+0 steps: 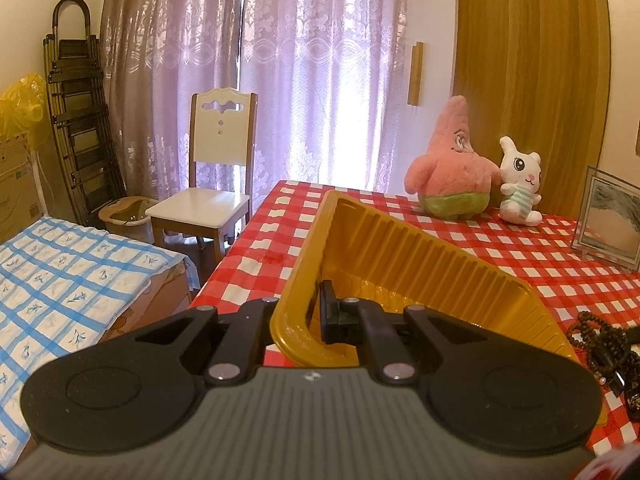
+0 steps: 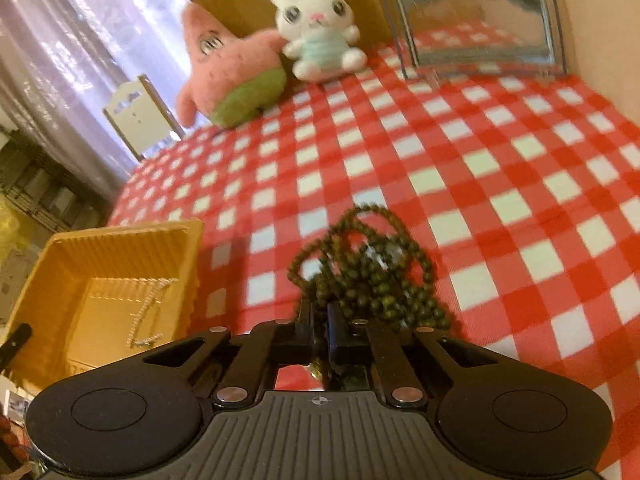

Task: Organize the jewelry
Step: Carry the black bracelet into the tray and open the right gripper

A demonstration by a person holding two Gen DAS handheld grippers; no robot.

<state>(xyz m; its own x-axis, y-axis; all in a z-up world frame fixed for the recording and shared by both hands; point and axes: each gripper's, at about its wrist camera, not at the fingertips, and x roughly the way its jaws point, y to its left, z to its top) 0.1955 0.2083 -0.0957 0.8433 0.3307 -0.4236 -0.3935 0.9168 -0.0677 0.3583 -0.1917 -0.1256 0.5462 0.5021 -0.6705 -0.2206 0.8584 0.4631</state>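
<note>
Bead necklace [image 2: 368,276] pinched in right gripper [image 2: 320,328], angled steeply down. Left gripper [image 1: 312,316], angled slightly down, clamps yellow tray [image 1: 400,248] near-left wall.

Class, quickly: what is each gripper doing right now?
Left gripper: closed on the wall of the yellow tray.
Right gripper: closed on the dark bead necklace.

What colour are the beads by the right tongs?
Dark olive-brown beads, clearest in the right wrist view.
</note>
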